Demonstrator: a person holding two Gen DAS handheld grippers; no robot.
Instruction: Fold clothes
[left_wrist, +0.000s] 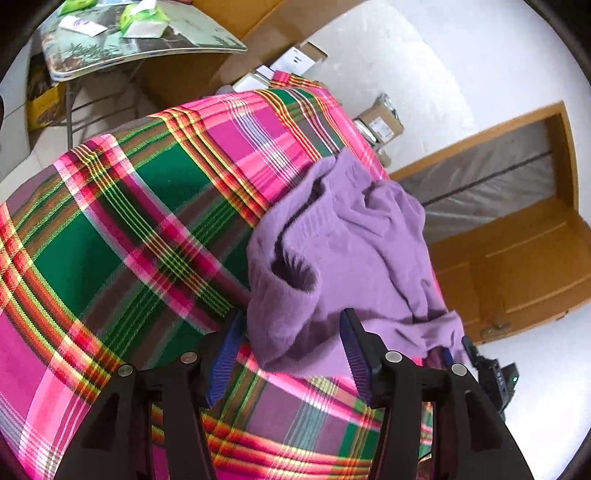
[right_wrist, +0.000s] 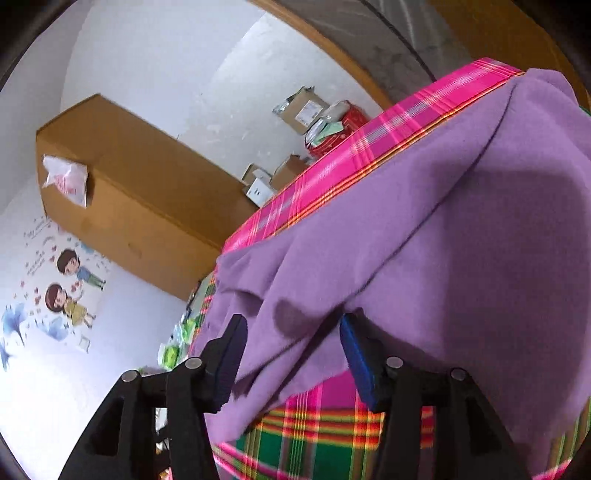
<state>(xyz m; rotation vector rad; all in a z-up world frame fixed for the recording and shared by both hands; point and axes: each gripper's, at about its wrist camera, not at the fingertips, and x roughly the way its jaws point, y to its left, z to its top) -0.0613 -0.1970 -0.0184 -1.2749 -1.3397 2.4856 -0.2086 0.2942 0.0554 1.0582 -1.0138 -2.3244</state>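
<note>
The purple garment (left_wrist: 343, 258) lies rumpled on the plaid cloth (left_wrist: 140, 206), at its door-side edge. Both the left gripper (left_wrist: 291, 354) and the right gripper (right_wrist: 293, 360) stand spread, fabric between the jaws but unpinched. Best to pinch one layer at the hem, then lift evenly. No writing is legible.
</note>
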